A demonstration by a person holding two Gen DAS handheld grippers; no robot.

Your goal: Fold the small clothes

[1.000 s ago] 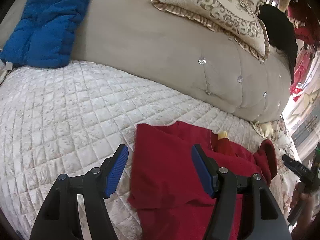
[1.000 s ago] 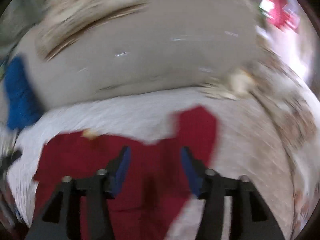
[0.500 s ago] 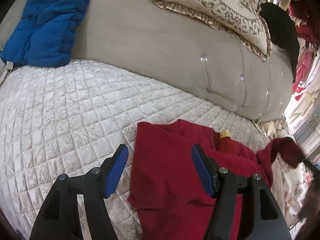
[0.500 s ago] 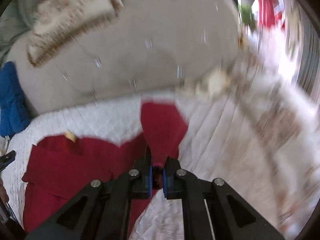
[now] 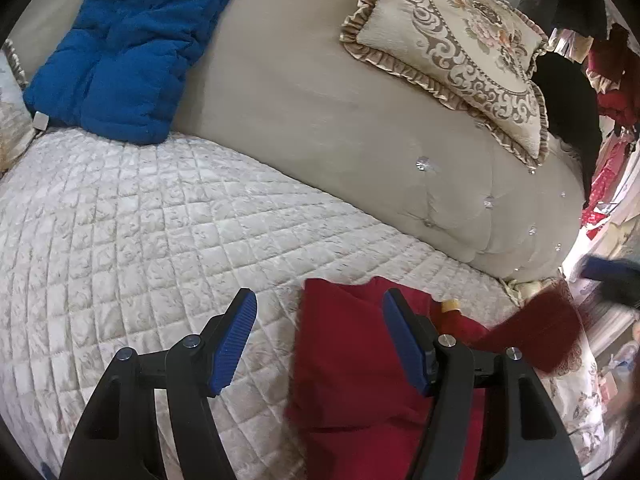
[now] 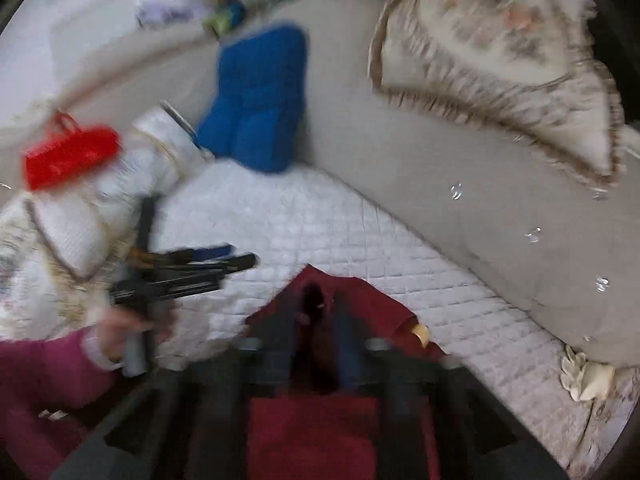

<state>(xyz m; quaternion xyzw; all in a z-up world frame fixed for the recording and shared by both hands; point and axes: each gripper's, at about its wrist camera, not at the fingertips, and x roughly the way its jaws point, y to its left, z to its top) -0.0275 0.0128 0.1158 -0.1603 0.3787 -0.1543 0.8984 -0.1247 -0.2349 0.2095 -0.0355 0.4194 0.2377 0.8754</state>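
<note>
Red shirt (image 5: 352, 360), soft and light, lies lower middle on the quilt (image 5: 120, 240); left gripper (image 5: 316, 340) hangs open over its left edge. Right gripper (image 6: 316, 308) (blurred) has just been opening, sleeve (image 5: 552, 328) between its jaws, grip unclear. Pinch hems.

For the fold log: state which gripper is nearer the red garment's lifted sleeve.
Right. The right gripper is at the sleeve, red cloth between its jaws, which have just been opening. The left gripper hovers open over the garment's other edge.
</note>
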